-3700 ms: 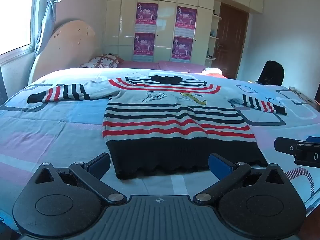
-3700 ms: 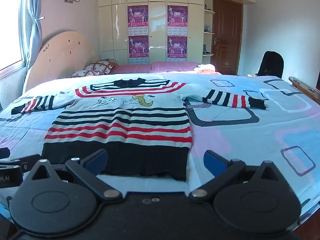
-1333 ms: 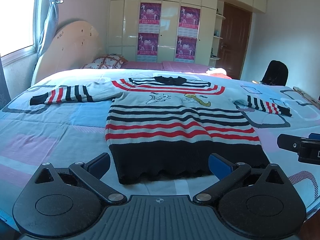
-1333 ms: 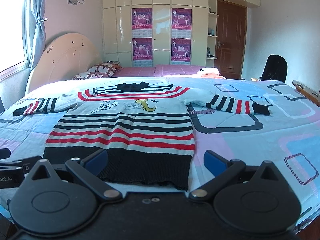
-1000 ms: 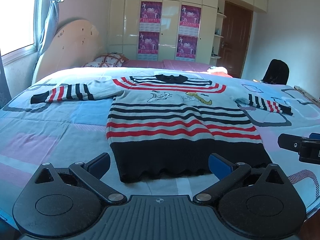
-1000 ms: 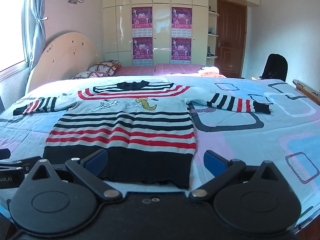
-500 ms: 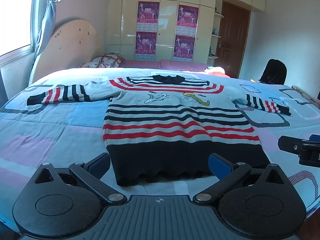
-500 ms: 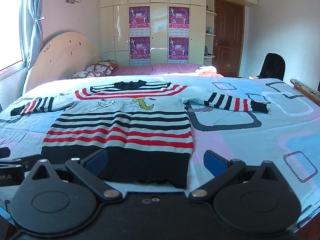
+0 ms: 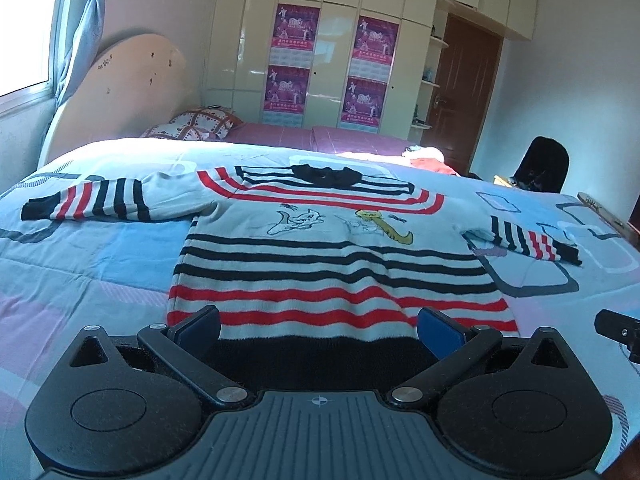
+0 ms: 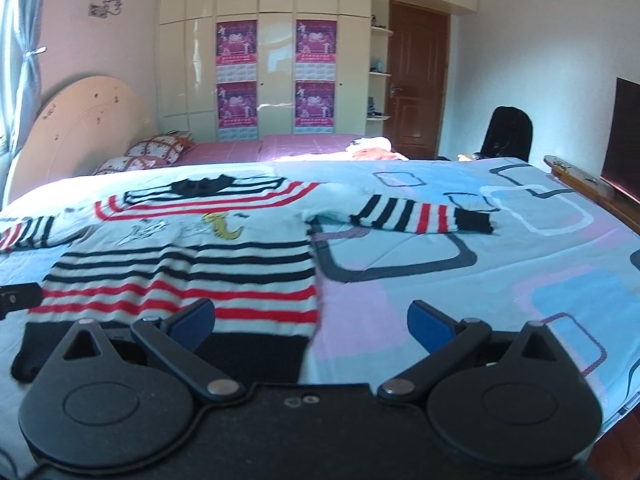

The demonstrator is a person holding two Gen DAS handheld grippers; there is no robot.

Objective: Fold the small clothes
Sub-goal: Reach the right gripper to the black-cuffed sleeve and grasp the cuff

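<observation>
A small striped sweater (image 9: 328, 256) lies flat, front up, on the bed, with black hem nearest me, collar far, both sleeves spread out. My left gripper (image 9: 318, 326) is open, low over the black hem, its blue pads either side of the hem's middle. My right gripper (image 10: 312, 320) is open over the sweater's (image 10: 188, 264) right hem corner; its left pad is above the hem, its right pad above bare quilt. The right sleeve (image 10: 420, 214) lies out to the right. Neither gripper holds cloth.
The bed carries a light blue quilt (image 9: 80, 256) with pink and dark outlined squares. Pillows (image 9: 200, 126) and a headboard (image 9: 120, 92) stand at the far left. A black chair (image 10: 506, 132), a door (image 10: 416, 88) and a wooden ledge (image 10: 580, 180) are on the right.
Both grippers have moved forward and down towards the sweater's hem; the hem now lies between and under the pads. The right view has also swung rightwards. The sweater has not moved.
</observation>
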